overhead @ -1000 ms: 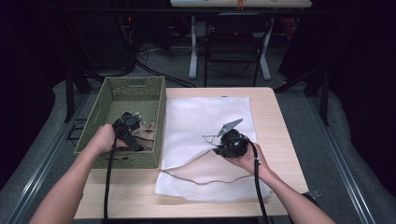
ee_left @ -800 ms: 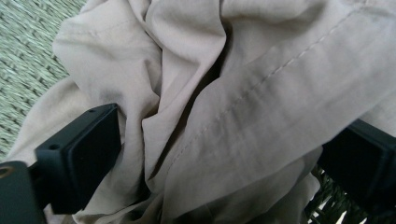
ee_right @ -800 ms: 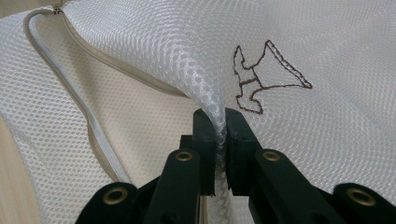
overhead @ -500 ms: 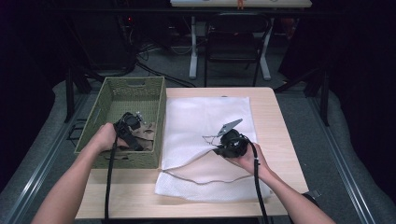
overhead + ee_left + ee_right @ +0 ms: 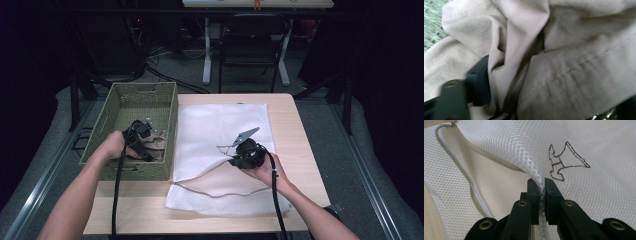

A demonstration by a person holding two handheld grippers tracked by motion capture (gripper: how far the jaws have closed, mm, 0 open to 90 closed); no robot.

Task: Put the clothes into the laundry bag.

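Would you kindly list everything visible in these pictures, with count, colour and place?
mesh laundry bag: one, white, zipper open, flat on the table's middle.
beige garment: one, crumpled inside the basket.
basket: one, green woven, table's left edge.
table: one, light wood, centre.
chair: one, dark, behind the table.
left tongs: one, black, in the basket; jaws have just been closing with the garment's folds between them.
right tongs: one, black, shut on the bag's upper mesh layer, lifting it.
forearms: two, entering from below.
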